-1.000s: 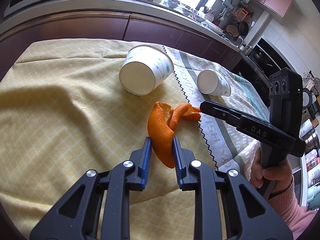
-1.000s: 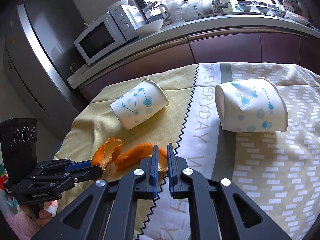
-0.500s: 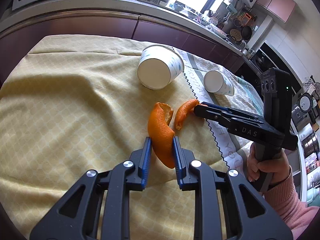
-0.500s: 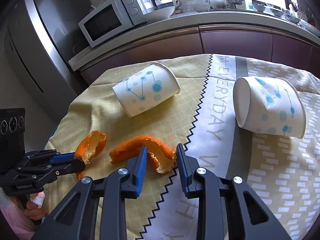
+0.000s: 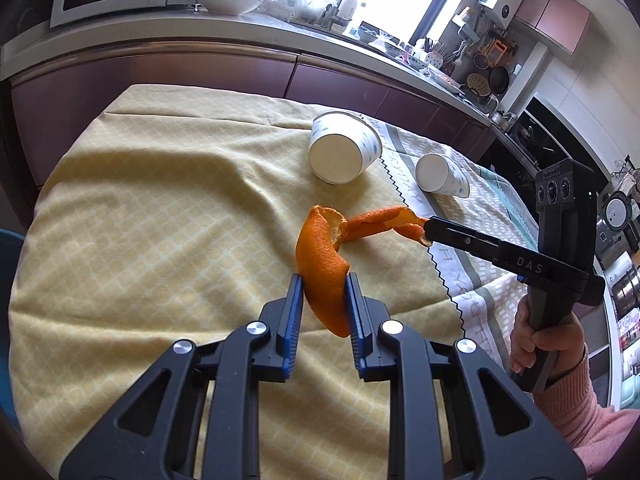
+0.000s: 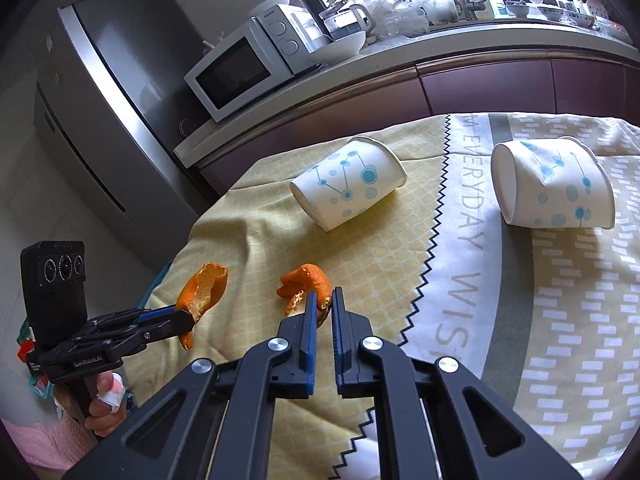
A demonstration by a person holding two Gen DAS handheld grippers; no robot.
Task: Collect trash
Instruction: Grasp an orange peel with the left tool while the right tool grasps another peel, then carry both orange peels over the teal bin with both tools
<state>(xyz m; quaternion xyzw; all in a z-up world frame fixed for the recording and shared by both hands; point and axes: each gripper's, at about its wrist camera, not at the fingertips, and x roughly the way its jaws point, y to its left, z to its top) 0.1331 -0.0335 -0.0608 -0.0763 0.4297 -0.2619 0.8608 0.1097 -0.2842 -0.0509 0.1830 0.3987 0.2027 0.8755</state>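
Left gripper (image 5: 323,300): its blue pads pinch a broad curl of orange peel (image 5: 321,258), which stands up between them above the yellow tablecloth (image 5: 160,220).
Left paper cup (image 6: 347,182): on its side on the yellow cloth, just left of the zigzag seam, base toward the grippers.
Second peel strip (image 6: 306,282): a narrower orange piece, its near end nipped between the right tool's pads, the rest curling forward over the cloth.
Right gripper (image 6: 322,314): nearly closed, clamped on that strip's end.
Right paper cup (image 6: 550,184): on its side on the grey-and-white printed cloth (image 6: 540,280), well apart from both peels.
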